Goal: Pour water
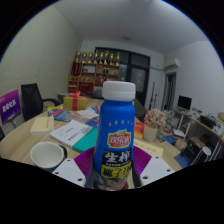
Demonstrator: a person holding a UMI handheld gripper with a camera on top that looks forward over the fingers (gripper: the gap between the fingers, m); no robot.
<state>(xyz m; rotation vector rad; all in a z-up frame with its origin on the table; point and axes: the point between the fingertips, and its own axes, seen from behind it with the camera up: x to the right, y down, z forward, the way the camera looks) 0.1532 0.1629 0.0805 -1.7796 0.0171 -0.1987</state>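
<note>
A blue plastic bottle (117, 130) with a white cap and a yellow-and-red label stands upright between my fingers, held above the table. My gripper (113, 172) is shut on the bottle's lower body, with the purple pads (84, 160) pressing both its sides. A white cup (46, 154) sits on the table to the left of my left finger, its open mouth facing up. The bottle's base is hidden behind the fingers.
The round wooden table (20, 148) carries papers, a teal booklet (84, 137), a red gift box (73, 101) and small clutter on the right. A black office chair (33, 100) stands at the far left. Shelves with trophies line the back wall.
</note>
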